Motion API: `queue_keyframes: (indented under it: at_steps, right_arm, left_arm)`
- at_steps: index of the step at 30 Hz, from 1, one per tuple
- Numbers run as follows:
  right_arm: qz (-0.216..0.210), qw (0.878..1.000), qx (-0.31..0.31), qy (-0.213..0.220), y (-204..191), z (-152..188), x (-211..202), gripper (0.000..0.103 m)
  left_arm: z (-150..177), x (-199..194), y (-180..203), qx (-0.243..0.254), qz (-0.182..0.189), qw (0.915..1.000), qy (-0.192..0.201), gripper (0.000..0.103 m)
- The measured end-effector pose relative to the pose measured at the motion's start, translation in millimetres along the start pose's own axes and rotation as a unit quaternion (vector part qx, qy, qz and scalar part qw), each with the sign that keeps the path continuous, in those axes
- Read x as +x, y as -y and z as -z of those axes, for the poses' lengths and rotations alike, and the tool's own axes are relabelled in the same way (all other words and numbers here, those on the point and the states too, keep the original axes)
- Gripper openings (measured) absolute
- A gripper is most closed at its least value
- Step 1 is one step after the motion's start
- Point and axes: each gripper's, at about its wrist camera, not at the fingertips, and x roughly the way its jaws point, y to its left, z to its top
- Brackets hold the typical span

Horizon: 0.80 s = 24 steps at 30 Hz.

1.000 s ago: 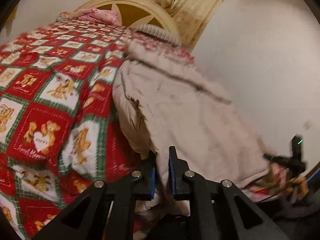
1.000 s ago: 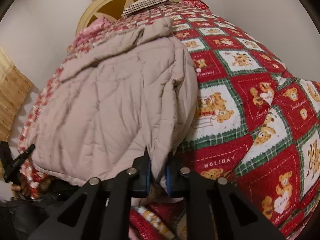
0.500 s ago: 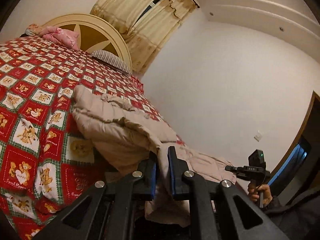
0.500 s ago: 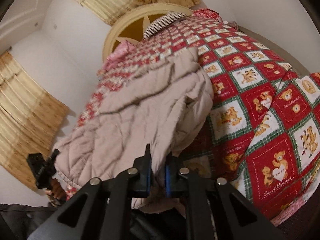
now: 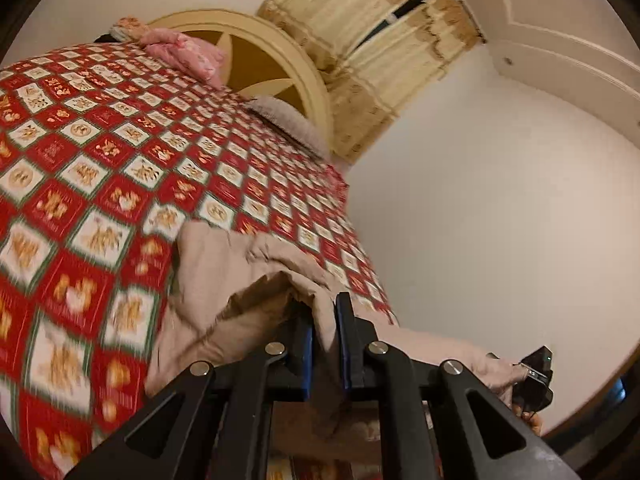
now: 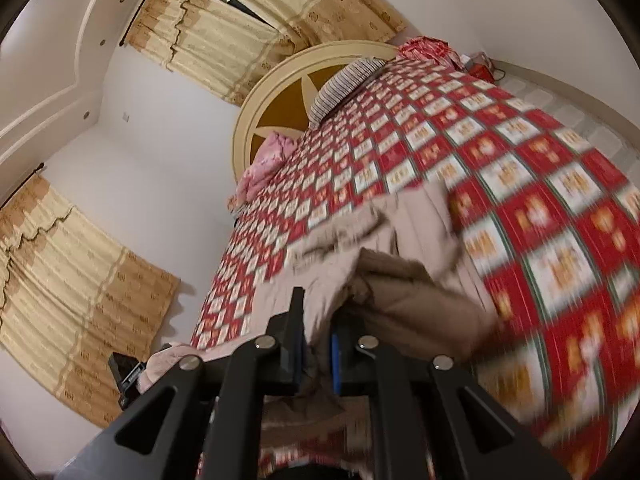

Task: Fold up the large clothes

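Note:
A large beige padded garment (image 5: 224,280) lies on the bed, its near hem lifted and bunched over the part that still rests on the cover. My left gripper (image 5: 322,332) is shut on one hem corner. My right gripper (image 6: 318,324) is shut on the other hem corner of the garment (image 6: 404,292). Both views tilt upward and are blurred. The right gripper (image 5: 534,376) shows at the lower right of the left wrist view, and the left gripper (image 6: 128,376) at the lower left of the right wrist view.
The bed has a red checked teddy-bear cover (image 5: 100,168) and a round cream headboard (image 5: 276,64). A pink cloth (image 5: 184,52) and a striped pillow (image 6: 344,84) lie at the head. Curtains (image 6: 72,288) hang along the walls. A white wall (image 5: 500,200) runs beside the bed.
Both grippers have risen and tilted up with the hem, so the garment went from lying flat to being lifted and doubled over toward the headboard.

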Motion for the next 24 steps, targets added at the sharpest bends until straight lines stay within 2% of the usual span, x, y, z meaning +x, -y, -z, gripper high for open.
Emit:
queue_keyframes:
  at_steps: [5,10,16,22,24]
  right_arm:
    - [0.028,1.0,0.009,0.006,10,-64,74,0.013]
    - [0.071,0.997,0.029,0.008,38,-101,149,0.013]
    - [0.095,0.993,0.07,-0.002,85,-116,211,0.013]
    - [0.12,0.99,0.07,-0.017,105,-115,247,0.015]
    - [0.124,0.99,0.068,-0.021,112,-114,257,0.018]
  left_arm:
    - [-44,65,-28,-0.032,-0.047,0.9983,-0.013,0.01]
    - [-67,120,-57,-0.047,-0.095,0.9941,-0.023,0.01]
    - [-81,175,-87,-0.062,-0.139,0.9873,-0.046,0.01]
    - [-81,209,-102,-0.058,-0.176,0.9807,-0.062,0.011]
    - [-80,215,-113,-0.083,-0.183,0.9773,-0.068,0.014]
